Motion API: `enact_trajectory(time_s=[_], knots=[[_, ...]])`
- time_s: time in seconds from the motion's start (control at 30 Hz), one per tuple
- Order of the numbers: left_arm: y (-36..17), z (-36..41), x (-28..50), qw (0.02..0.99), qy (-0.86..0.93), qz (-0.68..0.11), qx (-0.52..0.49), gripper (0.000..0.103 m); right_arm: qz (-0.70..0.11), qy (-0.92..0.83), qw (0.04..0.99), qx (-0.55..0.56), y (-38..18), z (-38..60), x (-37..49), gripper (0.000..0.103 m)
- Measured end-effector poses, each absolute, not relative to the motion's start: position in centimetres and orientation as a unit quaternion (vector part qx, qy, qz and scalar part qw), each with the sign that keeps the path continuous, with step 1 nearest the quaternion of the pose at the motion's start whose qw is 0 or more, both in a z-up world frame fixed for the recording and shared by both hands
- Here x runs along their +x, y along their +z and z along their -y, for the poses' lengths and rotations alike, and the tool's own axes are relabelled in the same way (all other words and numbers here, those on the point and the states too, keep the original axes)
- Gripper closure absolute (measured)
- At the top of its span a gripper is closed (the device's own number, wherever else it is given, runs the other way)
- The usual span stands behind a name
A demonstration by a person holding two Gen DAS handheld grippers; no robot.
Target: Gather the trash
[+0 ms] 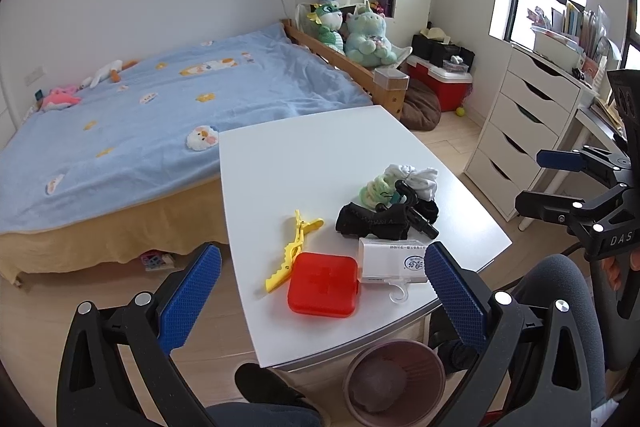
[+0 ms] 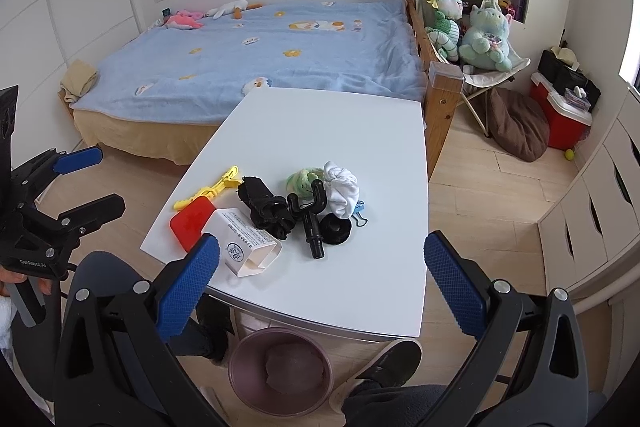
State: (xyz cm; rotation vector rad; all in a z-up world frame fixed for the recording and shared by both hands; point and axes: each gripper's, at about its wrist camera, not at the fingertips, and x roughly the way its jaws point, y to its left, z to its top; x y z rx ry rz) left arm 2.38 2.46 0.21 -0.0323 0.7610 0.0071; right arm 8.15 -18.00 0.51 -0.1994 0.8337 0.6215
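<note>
White table (image 2: 360,131) | you are holding left gripper (image 1: 323,291) and right gripper (image 2: 322,277) spread apart, empty | bin (image 2: 280,373) sitting at 6 o'clock

My left gripper (image 1: 322,297) hung wide apart, empty, over the near edge of the white table (image 1: 304,155). A red box with a cross (image 1: 323,284) lay between my fingers, touching a yellow clip (image 1: 293,253) on its left and just beside a white carton (image 1: 390,261). Behind those sat black cloth (image 1: 370,223), a black tube (image 1: 414,207) and white fabric (image 1: 416,177). A mauve bin (image 1: 394,381) stood on the floor below. My right gripper (image 1: 550,183) was off to the side, spread apart.
</note>
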Motion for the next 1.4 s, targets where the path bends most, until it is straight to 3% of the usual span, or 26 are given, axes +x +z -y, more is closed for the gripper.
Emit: enact_trajectory(time_s=[0.33,0.87,0.93,1.07,1.13,1.4], knots=[[-0.6,-3.4,6.0,0.915,-0.005,-0.404,0.014,0.005,-0.406,0.302,0.857,-0.099,0.1,17.6,8.1,0.003],[-6.5,-6.3,14.0,0.84,-0.009,-0.542,0.033,0.008,-0.416,0.292,0.856,-0.093,-0.3,18.5,8.5,0.003],[-7.2,-6.3,14.7,0.828,-0.017,-0.559,0.028,0.02,-0.418,0.291,0.856,-0.091,-0.4,18.6,8.6,0.003],[-8.8,-5.9,15.5,0.81,-0.023,-0.585,0.033,0.031,-0.422,0.289,0.855,-0.09,-0.4,18.9,8.7,0.003],[-9.3,-5.8,15.6,0.804,-0.028,-0.594,0.032,0.045,-0.423,0.287,0.855,-0.089,-0.4,19.1,8.8,0.003],[-10.2,-5.8,15.7,0.797,-0.034,-0.602,0.026,0.066,-0.428,0.281,0.855,-0.084,-0.8,19.5,9.4,0.003]])
